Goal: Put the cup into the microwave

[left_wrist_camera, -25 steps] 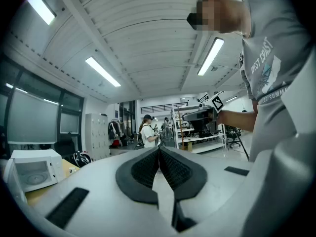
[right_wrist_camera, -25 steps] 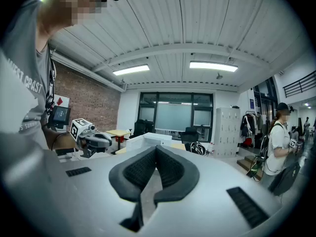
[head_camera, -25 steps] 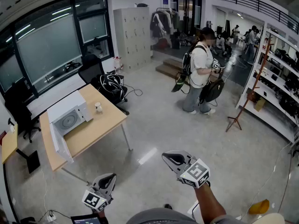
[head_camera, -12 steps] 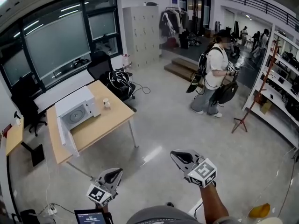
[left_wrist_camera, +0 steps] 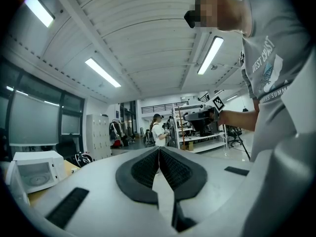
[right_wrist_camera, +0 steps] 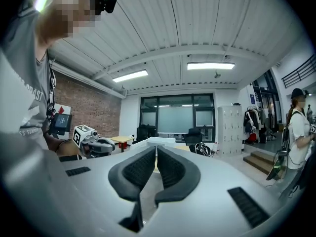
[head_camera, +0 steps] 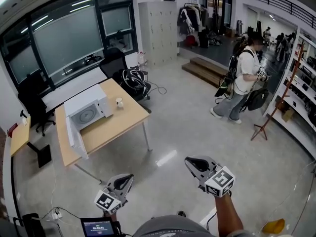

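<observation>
Left gripper [head_camera: 121, 182] and right gripper [head_camera: 196, 165] both have jaws pressed together, nothing between them. Cup [head_camera: 119, 102] sits on table [head_camera: 123, 130], well ahead-left of both, just beside the open microwave [head_camera: 86, 113].

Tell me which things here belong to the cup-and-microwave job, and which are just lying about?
Job: cup, open microwave, table, left gripper, right gripper.
Lying about: lockers, chair, person, shelves.
</observation>
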Tool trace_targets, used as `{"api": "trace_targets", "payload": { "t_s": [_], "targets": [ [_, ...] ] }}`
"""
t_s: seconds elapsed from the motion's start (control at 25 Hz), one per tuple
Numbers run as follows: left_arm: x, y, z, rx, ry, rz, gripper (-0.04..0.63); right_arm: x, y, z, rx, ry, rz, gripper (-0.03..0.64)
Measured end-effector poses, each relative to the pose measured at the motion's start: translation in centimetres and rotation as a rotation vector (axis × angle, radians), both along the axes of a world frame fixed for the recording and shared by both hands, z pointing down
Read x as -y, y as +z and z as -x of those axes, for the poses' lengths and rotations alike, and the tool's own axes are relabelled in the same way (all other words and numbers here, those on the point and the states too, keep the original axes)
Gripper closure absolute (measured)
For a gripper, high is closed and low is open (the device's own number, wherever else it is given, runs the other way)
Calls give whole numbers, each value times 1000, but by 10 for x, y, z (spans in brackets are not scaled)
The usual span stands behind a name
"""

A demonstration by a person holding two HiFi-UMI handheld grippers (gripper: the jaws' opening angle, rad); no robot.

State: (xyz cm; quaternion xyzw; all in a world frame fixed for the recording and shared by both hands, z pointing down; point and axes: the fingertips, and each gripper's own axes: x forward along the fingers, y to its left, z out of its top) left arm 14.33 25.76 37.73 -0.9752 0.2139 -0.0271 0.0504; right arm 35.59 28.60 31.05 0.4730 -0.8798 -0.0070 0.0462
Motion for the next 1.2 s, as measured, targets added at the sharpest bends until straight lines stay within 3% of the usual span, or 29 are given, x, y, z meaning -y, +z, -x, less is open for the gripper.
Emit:
{"api": "trace_targets", "payload": {
  "t_s": [0.28,0.44,0.84,1.04,1.2],
  "targets": [
    [16,1,9,12,-4,-20,574,18,11,9,13,-10,7,597],
    [38,-6,36,25,-34,-38,574,48,7,35,4,-44,-3,597],
    [90,-37,115,-32,-136,-117,574,112,-30,105,-14,-114,-110,597],
    [116,-38,127,-28,-159,-137,574,142,-38,119,-27,-147,-124,597],
    [145,-23,119,-11,-173,-98,574,181,-28,114,-21,-161,-111,597]
  ]
}}
